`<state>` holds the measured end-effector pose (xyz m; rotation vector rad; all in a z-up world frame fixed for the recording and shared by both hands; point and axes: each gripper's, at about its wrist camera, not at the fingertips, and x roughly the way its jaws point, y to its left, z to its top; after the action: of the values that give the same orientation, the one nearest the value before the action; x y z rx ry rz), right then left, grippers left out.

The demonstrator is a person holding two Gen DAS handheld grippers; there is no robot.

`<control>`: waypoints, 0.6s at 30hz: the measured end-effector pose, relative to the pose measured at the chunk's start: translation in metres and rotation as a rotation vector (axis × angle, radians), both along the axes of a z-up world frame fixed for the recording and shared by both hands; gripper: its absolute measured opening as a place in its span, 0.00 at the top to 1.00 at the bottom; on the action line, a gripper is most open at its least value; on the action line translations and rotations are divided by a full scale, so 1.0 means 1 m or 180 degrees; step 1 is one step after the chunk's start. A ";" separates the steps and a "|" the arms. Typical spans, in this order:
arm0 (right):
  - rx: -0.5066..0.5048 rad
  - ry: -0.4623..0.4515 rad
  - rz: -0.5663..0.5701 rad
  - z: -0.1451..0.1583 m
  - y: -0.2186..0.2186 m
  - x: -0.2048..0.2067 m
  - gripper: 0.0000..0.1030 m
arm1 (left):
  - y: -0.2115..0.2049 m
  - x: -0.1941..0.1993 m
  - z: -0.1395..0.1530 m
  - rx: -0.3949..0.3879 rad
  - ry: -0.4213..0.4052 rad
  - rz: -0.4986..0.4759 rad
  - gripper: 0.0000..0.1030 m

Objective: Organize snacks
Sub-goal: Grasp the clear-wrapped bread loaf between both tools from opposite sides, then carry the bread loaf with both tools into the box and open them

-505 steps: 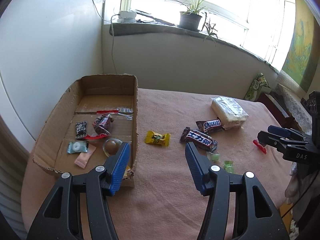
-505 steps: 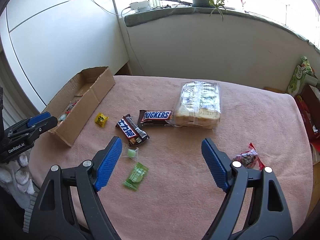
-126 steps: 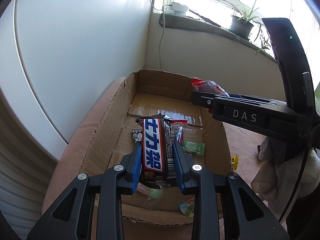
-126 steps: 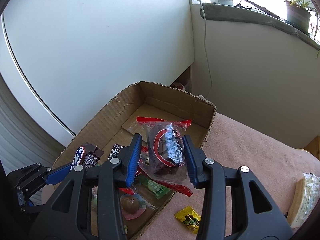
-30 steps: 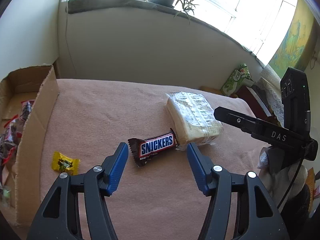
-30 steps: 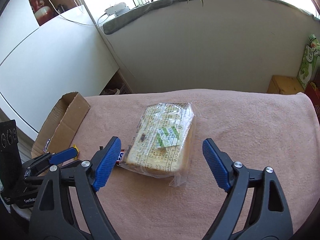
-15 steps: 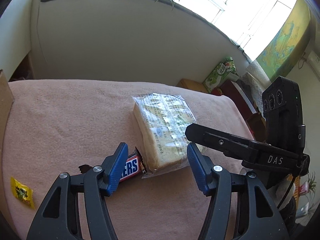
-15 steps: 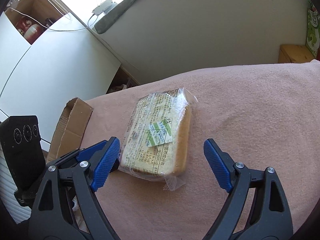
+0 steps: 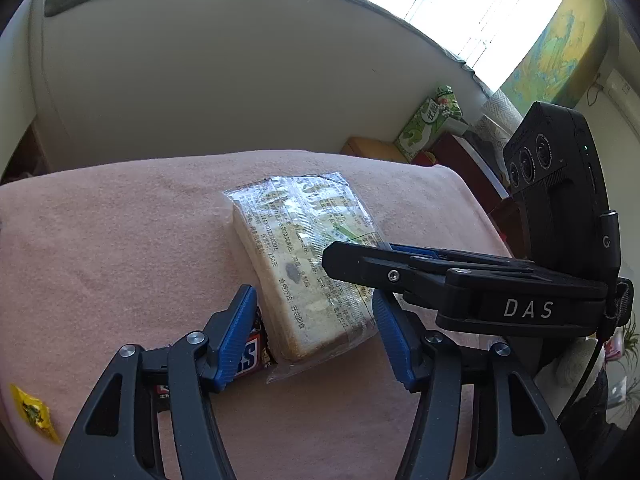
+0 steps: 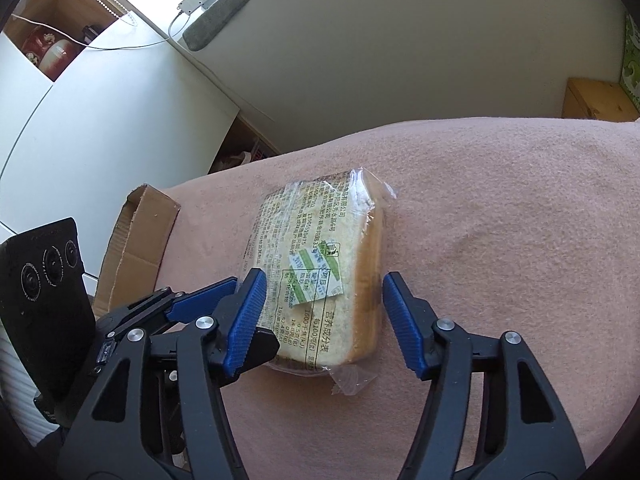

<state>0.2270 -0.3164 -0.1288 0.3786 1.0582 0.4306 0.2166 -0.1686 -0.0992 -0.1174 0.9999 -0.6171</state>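
A wrapped loaf of sliced bread (image 9: pixel 304 256) lies on the pink cloth. My left gripper (image 9: pixel 314 336) is open, its fingers standing to either side of the loaf's near end without touching it. A Snickers bar (image 9: pixel 250 356) lies beside the loaf, partly hidden behind the left finger. In the right wrist view the same bread (image 10: pixel 320 272) sits between the fingers of my right gripper (image 10: pixel 324 320). Its jaws are closing, and the pads stand right at the wrapper's sides with no clear squeeze. A yellow candy (image 9: pixel 34 416) lies at the far left.
The cardboard box (image 10: pixel 136 240) stands at the table's left end. A green carton (image 9: pixel 432 120) and a wooden box (image 10: pixel 596 100) stand beyond the far edge of the pink-covered table (image 9: pixel 100 240). The right gripper's arm (image 9: pixel 520 308) crosses over the loaf's right side.
Both grippers have come lower and closer onto the bread. The left one shifted right from the Snickers bar to the loaf. The right jaws have narrowed around the loaf.
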 end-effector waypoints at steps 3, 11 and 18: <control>-0.0029 -0.0028 0.0019 0.002 0.003 -0.002 0.43 | -0.008 -0.002 0.004 0.0036 -0.0057 -0.0038 0.44; -0.0029 -0.0094 -0.0059 0.009 0.002 -0.011 0.44 | -0.010 -0.014 0.014 0.0092 -0.0217 -0.0088 0.44; -0.0138 -0.0273 -0.0040 0.032 0.008 -0.027 0.44 | -0.002 -0.032 0.032 0.0095 -0.0391 -0.0094 0.44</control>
<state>0.1995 -0.3082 -0.0968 0.3255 0.9798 0.4085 0.1849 -0.1707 -0.0675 -0.0378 0.8929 -0.6286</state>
